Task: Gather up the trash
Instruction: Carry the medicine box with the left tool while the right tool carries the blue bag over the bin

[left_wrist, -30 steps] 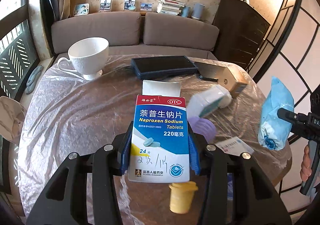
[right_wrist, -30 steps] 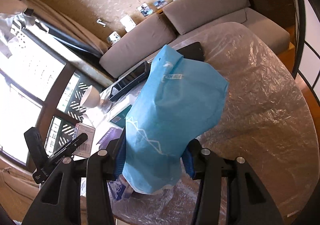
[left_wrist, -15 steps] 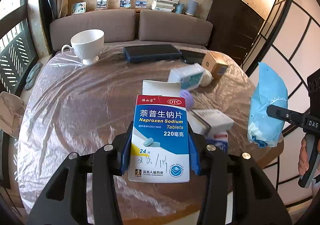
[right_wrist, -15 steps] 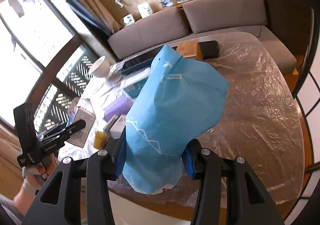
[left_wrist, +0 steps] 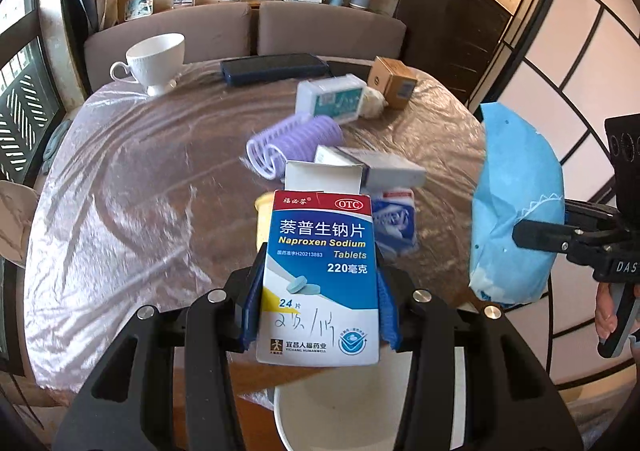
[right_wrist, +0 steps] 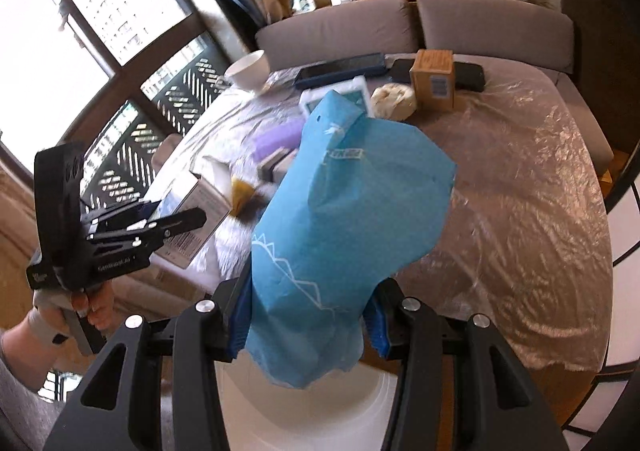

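Bright window (right_wrist: 60,31) daylight; glare, perhaps motion blur, fisheye-warped edges.

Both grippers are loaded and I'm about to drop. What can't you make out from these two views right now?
- White bin: both wrist views show only part of its rim; grippers and held items cover the inside.
- Blue bag: contents unseen, opaque in both views.
- Medicine box: whether empty; only its front shows.
- Yellow bottle: left view, mostly behind the box; blurred in right view.
- Small carton: print blurred.
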Motion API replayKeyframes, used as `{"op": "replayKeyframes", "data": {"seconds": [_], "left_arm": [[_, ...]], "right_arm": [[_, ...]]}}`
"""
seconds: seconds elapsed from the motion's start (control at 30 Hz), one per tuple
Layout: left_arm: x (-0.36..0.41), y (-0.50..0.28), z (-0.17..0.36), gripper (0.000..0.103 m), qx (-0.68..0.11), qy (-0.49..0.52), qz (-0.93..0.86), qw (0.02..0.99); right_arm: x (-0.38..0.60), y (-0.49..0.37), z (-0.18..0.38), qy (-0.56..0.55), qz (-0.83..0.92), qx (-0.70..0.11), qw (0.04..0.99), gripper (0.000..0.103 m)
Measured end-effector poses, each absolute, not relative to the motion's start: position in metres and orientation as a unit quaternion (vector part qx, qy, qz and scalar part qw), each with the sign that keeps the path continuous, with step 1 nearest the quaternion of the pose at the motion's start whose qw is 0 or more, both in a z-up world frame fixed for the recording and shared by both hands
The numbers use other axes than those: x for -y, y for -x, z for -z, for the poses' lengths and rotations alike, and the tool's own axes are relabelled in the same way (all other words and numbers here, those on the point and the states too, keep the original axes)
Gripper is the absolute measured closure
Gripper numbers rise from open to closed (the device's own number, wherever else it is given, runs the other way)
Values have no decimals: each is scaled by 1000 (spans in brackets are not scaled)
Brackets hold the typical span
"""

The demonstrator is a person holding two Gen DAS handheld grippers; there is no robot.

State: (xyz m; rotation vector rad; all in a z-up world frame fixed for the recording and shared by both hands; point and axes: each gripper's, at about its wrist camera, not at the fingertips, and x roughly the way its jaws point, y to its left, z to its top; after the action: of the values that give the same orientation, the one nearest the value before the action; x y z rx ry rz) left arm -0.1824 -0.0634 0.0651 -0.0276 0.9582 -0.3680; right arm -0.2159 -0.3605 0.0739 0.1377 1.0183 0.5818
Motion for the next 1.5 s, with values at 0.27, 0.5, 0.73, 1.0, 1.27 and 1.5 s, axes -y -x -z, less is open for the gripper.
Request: {"op": "replayKeyframes", "data": {"seconds": [0.27, 0.5, 0.73, 1.0, 1.27, 1.5], "left_arm": [[67, 205, -63, 55, -463, 0, 187, 867], [74, 226, -59, 55, -470, -9, 204, 859], [81, 244, -51, 55, -481, -25, 229, 846], [91, 259, -43, 55, -490, -46, 250, 834], [99, 269, -26, 55, -506, -69, 261, 819], [103, 269, -10, 55, -520, -81, 259, 810]], "right_arm": [[353, 240, -67, -39, -294, -497, 816, 57], [346, 257, -59, -11, -316, -514, 798, 57], [340, 275, -49, 19, -329, -526, 784, 57], [334, 292, -35, 60, -344, -537, 768, 57], [334, 298, -18, 78, -350, -555, 750, 57], [331, 300, 2, 86, -351, -571, 737, 57]]}}
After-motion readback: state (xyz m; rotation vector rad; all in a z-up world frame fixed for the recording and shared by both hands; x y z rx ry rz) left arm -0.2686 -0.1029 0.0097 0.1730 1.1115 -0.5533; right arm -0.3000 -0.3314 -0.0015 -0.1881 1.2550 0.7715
